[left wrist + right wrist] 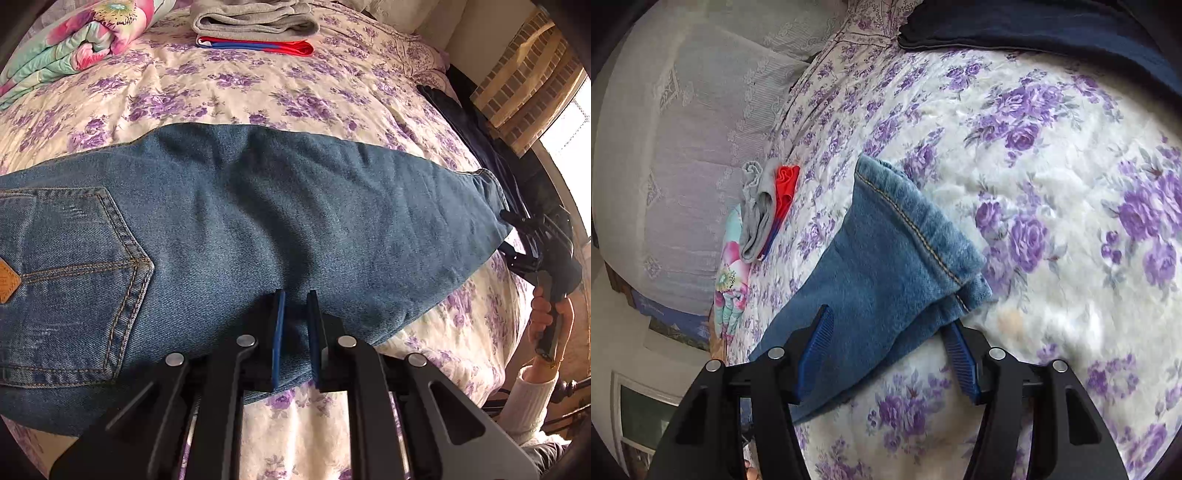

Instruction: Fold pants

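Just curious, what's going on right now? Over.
Left gripper shut on jeans. Right gripper open around hem. Nothing in the way.

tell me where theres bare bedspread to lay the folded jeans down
Free: the floral bedspread between the jeans and the grey-and-red folded stack, and the wide patch beyond the hem. Crowded: the far edge, with the rolled floral quilt and dark garment.
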Demonstrator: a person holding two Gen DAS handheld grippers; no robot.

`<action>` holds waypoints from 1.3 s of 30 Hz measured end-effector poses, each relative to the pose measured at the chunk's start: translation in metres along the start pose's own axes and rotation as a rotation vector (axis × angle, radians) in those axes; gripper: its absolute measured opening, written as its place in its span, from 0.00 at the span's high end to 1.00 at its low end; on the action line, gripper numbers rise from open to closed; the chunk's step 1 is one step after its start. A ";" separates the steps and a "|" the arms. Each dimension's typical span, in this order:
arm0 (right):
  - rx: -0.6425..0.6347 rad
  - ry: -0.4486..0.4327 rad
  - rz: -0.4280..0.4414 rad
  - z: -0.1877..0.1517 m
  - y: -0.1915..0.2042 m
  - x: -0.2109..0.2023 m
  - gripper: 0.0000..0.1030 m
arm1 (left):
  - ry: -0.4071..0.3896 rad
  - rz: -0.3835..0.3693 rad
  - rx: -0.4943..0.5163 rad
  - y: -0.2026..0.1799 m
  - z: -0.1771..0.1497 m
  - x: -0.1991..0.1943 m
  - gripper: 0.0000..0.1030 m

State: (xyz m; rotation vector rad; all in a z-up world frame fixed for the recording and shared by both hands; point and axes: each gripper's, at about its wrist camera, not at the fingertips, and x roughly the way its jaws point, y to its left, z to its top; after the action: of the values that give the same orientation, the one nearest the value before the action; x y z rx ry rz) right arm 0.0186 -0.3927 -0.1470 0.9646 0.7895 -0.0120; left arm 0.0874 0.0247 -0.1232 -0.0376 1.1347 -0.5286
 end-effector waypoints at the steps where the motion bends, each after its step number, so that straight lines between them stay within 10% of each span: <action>1: -0.004 -0.008 0.005 0.004 0.001 0.003 0.44 | 0.004 0.012 0.003 -0.002 0.001 0.000 0.89; 4: -0.055 -0.039 -0.007 0.009 0.005 0.006 0.80 | 0.016 0.061 0.009 -0.010 0.004 -0.003 0.89; 12: -0.132 -0.034 -0.065 0.010 0.010 0.010 0.78 | -0.026 -0.010 0.089 -0.086 0.044 -0.020 0.89; 21: -0.148 -0.018 -0.070 0.011 0.010 0.008 0.76 | 0.076 -0.060 0.102 -0.179 0.092 0.059 0.89; 39: -0.204 -0.044 -0.146 0.008 0.025 0.010 0.75 | 0.071 -0.027 0.059 -0.184 0.083 0.100 0.89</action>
State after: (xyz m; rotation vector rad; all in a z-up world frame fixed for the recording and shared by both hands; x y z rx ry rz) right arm 0.0389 -0.3803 -0.1320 0.7103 0.8026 -0.0776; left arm 0.1204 -0.1981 -0.1182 0.0170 1.1883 -0.5908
